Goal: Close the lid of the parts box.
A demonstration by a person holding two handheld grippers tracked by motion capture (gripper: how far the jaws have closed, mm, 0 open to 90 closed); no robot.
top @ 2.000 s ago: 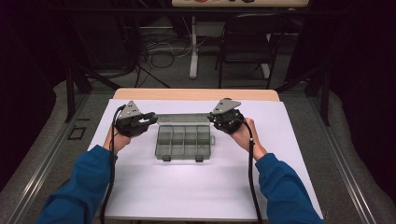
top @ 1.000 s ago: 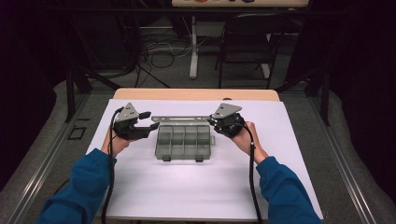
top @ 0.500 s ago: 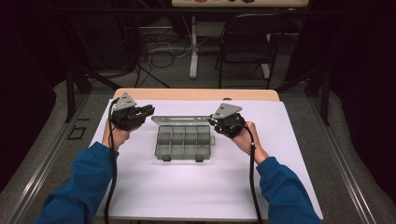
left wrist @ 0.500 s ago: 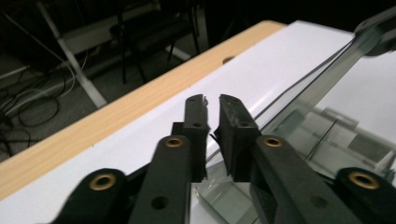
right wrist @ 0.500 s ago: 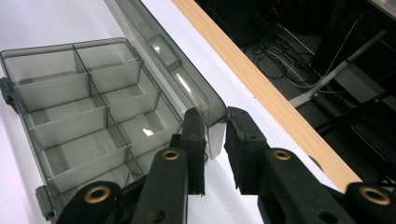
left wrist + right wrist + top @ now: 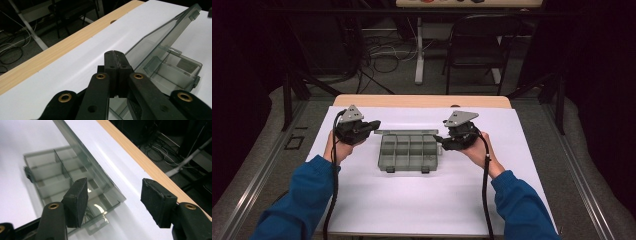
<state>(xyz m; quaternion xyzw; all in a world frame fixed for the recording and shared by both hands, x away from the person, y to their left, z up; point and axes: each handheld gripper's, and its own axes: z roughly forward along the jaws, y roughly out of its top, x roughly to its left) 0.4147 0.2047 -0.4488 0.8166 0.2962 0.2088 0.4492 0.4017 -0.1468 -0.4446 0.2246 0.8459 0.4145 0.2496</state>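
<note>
A clear grey compartment box (image 6: pixel 408 152) sits mid-table with its lid (image 6: pixel 407 132) standing open along the far side. My left gripper (image 6: pixel 377 123) hovers just off the lid's left end; its jaws have just closed and are shut on nothing (image 6: pixel 115 53), with the lid (image 6: pixel 160 42) and the box's compartments (image 6: pixel 175 72) beyond them. My right gripper (image 6: pixel 438 140) is at the lid's right end. Its jaws have just been opening and stand open (image 6: pixel 113 187). The lid's corner (image 6: pixel 110 187) lies between the pads without touching them. The compartments (image 6: pixel 47 172) look empty.
A white sheet (image 6: pixel 422 200) covers the wooden table, whose bare strip (image 6: pixel 422 101) runs along the far edge. A chair (image 6: pixel 477 45), a table leg and cables stand on the floor behind. The person's blue sleeves come in from the bottom.
The left gripper let go of the lid's left end, drew back to the left and shut. The right jaws opened off the lid's right end. The lid stays raised.
</note>
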